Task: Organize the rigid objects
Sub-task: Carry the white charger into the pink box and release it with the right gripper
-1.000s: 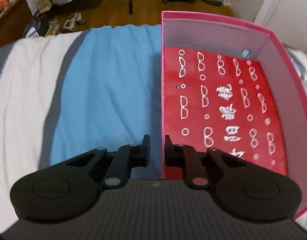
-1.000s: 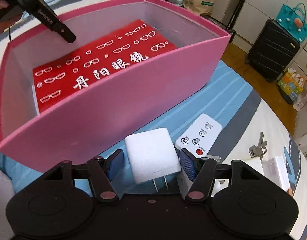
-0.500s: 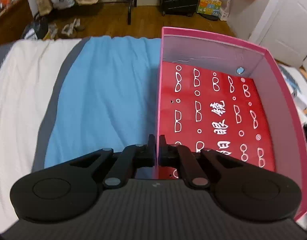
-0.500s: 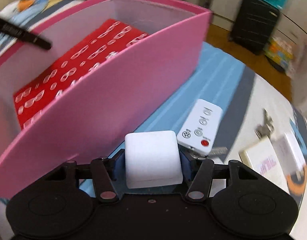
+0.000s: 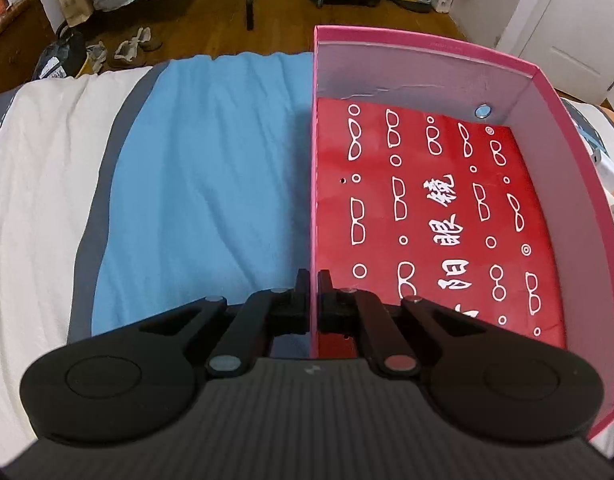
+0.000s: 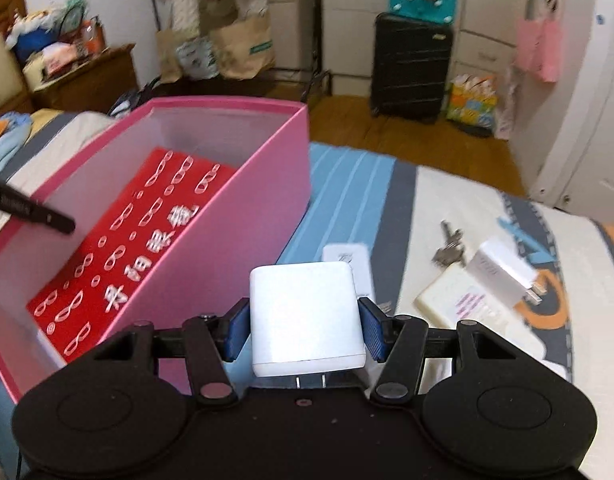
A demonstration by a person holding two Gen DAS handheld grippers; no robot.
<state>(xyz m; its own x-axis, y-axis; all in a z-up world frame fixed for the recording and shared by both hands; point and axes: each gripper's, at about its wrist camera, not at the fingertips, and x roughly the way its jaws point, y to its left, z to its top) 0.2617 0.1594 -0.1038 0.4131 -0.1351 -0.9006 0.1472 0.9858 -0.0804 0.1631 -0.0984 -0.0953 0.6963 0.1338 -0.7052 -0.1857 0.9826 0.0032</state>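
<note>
Between the blue-padded fingers of the right gripper (image 6: pixel 305 334) a white, square-bodied plug-in charger (image 6: pixel 307 318) was clamped by its two sides, its metal prongs turned back toward the camera, and it was held clear of the bedding, just beside the outer long wall of the open pink cardboard box (image 6: pixel 243 236). Across the box, the black fingers of the left gripper (image 5: pixel 313 296) were pressed shut on the thin near wall of that same box (image 5: pixel 427 40), one finger outside it and one inside. On the box floor a flat red card printed with white spectacle outlines and characters (image 5: pixel 439 216) was laid, and a small round silvery-blue disc (image 5: pixel 483 111) was seen at its far corner. Under the box a blue cloth (image 5: pixel 203 184) was spread over white and grey striped bedding (image 5: pixel 39 184). To the right of the held charger, a white remote control (image 6: pixel 349 258) was partly hidden behind it on the cover; farther right a bunch of metal keys (image 6: pixel 449 246), a second white plug adapter (image 6: pixel 503 274) and a flat cream packet with pink print (image 6: pixel 461 304) were lying close together. Beyond the bed, a black hard-shell suitcase (image 6: pixel 411 66) was standing on the wooden floor.
</note>
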